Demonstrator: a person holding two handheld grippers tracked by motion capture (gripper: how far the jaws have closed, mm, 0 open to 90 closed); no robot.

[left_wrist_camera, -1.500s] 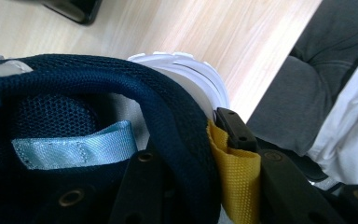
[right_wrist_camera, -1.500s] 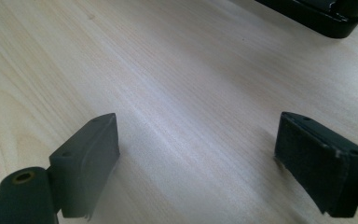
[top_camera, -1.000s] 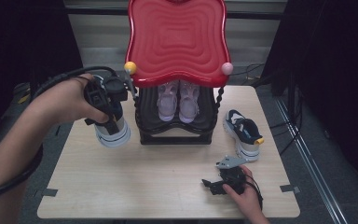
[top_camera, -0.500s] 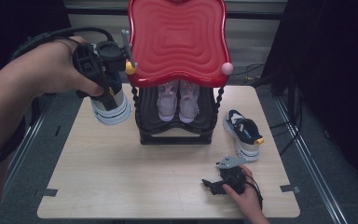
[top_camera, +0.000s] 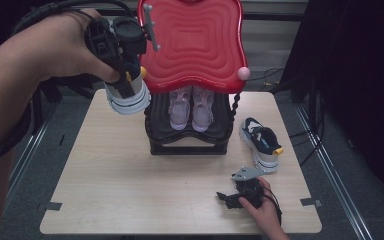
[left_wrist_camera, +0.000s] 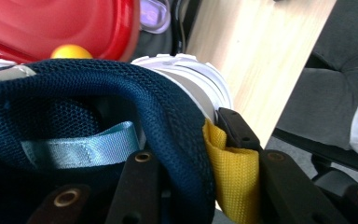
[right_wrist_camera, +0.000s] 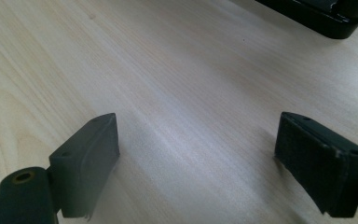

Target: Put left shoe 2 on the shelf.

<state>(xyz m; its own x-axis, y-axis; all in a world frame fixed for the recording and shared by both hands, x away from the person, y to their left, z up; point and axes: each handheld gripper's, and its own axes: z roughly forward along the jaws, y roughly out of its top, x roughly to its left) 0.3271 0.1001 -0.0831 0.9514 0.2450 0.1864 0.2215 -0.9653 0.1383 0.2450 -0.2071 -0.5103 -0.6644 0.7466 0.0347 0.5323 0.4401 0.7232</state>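
A navy mesh sneaker point(top_camera: 128, 99) with a white sole hangs in the air at the left edge of the rack's red wavy top point(top_camera: 192, 40). My left gripper point(top_camera: 126, 80) is shut on its heel collar. In the left gripper view the jaws pinch the navy collar point(left_wrist_camera: 168, 121) beside the yellow heel tab point(left_wrist_camera: 230, 168). The matching navy sneaker point(top_camera: 260, 141) lies on the table right of the black rack point(top_camera: 187, 137). A pink pair of shoes point(top_camera: 192, 107) sits on the rack's shelf. My right gripper point(top_camera: 226, 198) rests low on the table at the front right, open, with bare wood between its fingers point(right_wrist_camera: 86, 158).
The wooden table point(top_camera: 110, 180) has dark floor on both sides. A yellow ball point(left_wrist_camera: 70, 51) and a pink ball point(top_camera: 243, 73) cap the rack's posts under the red top. The rack's black base point(right_wrist_camera: 326, 18) lies ahead of the right gripper.
My left gripper has lifted the navy sneaker off the table's level and up toward the red top's left edge. The right gripper has stayed where it was.
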